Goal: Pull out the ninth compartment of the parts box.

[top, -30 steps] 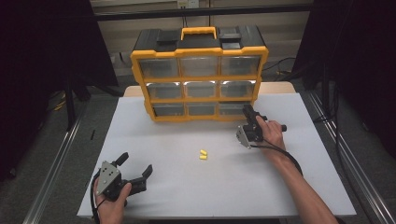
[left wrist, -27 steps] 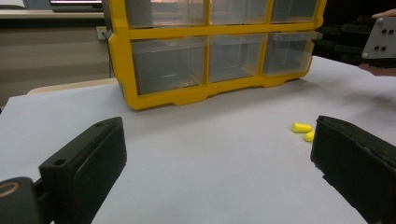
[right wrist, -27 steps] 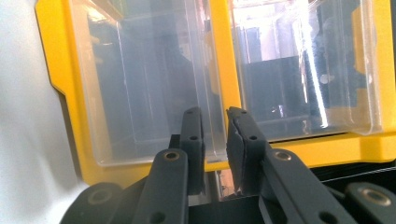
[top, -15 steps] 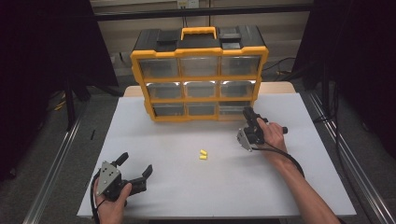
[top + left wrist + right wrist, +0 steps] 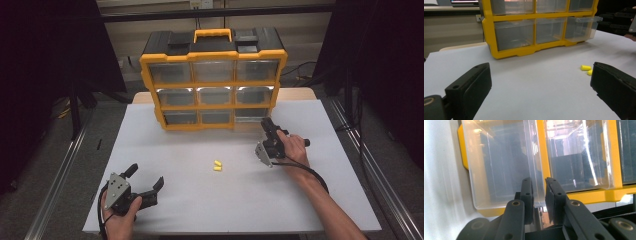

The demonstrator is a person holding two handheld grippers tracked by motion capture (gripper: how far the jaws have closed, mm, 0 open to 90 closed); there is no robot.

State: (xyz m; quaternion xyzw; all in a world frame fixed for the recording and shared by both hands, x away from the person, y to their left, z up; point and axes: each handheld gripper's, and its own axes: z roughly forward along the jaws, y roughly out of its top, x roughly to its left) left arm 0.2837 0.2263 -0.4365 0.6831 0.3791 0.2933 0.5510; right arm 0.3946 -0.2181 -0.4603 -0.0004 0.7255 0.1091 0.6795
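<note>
At the table's (image 5: 320,200) near left, the left gripper (image 5: 147,186) rests with jaws spread wide on nothing. Two yellow earplugs (image 5: 217,165) lie mid-table. Behind stands one yellow organizer (image 5: 214,80) of nine clear drawers; the right gripper (image 5: 266,125) pinches the bottom-right drawer's (image 5: 581,26) front lip, pulled partly out.

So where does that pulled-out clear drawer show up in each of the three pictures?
High view: pulled-out drawer at the cabinet's bottom right, by the right hand-held gripper.
Left gripper view: upper right, sticking out of the bottom row.
Right gripper view: left centre, front lip between the jaws.
Shared landmark: the yellow cabinet.
</note>
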